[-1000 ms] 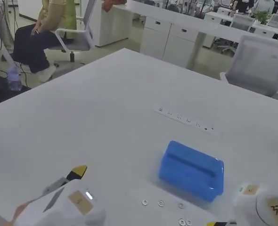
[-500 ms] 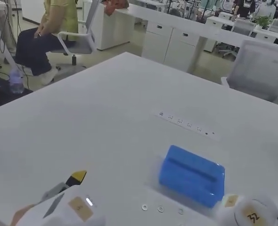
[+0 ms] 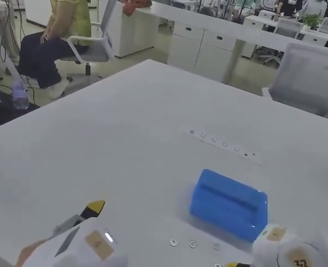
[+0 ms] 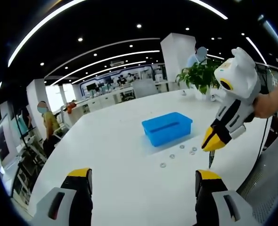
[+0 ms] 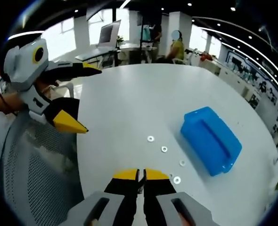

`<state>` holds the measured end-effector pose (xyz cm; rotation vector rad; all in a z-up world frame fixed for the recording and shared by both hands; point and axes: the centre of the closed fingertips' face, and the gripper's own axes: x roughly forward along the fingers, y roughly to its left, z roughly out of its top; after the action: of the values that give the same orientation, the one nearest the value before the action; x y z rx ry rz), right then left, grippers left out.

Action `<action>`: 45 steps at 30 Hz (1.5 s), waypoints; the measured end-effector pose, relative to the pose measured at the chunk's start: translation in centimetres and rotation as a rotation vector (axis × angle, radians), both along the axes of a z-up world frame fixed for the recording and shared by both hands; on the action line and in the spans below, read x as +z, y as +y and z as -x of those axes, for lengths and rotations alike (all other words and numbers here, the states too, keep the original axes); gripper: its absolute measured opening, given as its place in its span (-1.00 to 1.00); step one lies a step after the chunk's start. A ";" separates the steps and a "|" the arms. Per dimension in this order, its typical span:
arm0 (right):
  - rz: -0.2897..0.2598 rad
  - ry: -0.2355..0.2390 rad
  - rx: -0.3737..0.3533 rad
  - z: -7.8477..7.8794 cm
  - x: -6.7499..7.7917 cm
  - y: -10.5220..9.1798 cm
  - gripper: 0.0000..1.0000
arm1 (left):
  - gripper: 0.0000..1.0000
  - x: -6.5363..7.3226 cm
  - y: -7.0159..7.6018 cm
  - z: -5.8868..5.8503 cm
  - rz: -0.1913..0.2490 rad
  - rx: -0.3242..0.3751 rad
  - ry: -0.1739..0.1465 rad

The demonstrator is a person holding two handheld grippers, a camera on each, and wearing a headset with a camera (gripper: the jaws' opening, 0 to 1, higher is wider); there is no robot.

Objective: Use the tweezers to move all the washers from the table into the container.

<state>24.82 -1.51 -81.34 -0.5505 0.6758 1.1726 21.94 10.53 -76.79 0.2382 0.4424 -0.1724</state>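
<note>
The blue container (image 3: 229,204) stands on the white table (image 3: 125,139). Just in front of it lie several small washers (image 3: 192,243). In the left gripper view the washers (image 4: 172,156) lie between the container (image 4: 167,128) and my left gripper (image 4: 143,175), which is wide open and holds nothing. My right gripper (image 5: 141,175) is shut on thin dark tweezers (image 4: 209,160), whose tip hangs just above the table beside the washers (image 5: 164,149). The container (image 5: 210,146) lies to their right. In the head view the left gripper (image 3: 94,208) is bottom left and the right gripper (image 3: 286,250) bottom right.
A power strip (image 3: 225,146) is set into the table behind the container. A grey office chair (image 3: 306,78) stands at the far edge, and a person (image 3: 47,39) sits far left. A mesh chair (image 5: 35,174) is at the near edge.
My right gripper has moved left, closer to the washers and the container's near corner. The left gripper has hardly moved. The head camera shifted slightly.
</note>
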 end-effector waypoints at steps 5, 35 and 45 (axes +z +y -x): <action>-0.057 -0.066 -0.024 0.4 0.1 -0.3 -1.00 | 0.85 -0.1 0.0 0.0 -0.003 -0.001 0.003; -0.228 0.045 -0.122 -3.5 2.5 4.0 -0.98 | 0.91 -0.3 -0.2 0.1 -0.005 -0.010 0.014; -0.235 0.030 -0.093 -6.0 2.3 6.1 -0.99 | 0.93 -0.3 -0.3 0.0 0.004 -0.010 0.015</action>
<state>30.82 4.63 -79.04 -0.3005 0.5733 1.1557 21.91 10.25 -77.11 0.2355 0.4554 -0.1844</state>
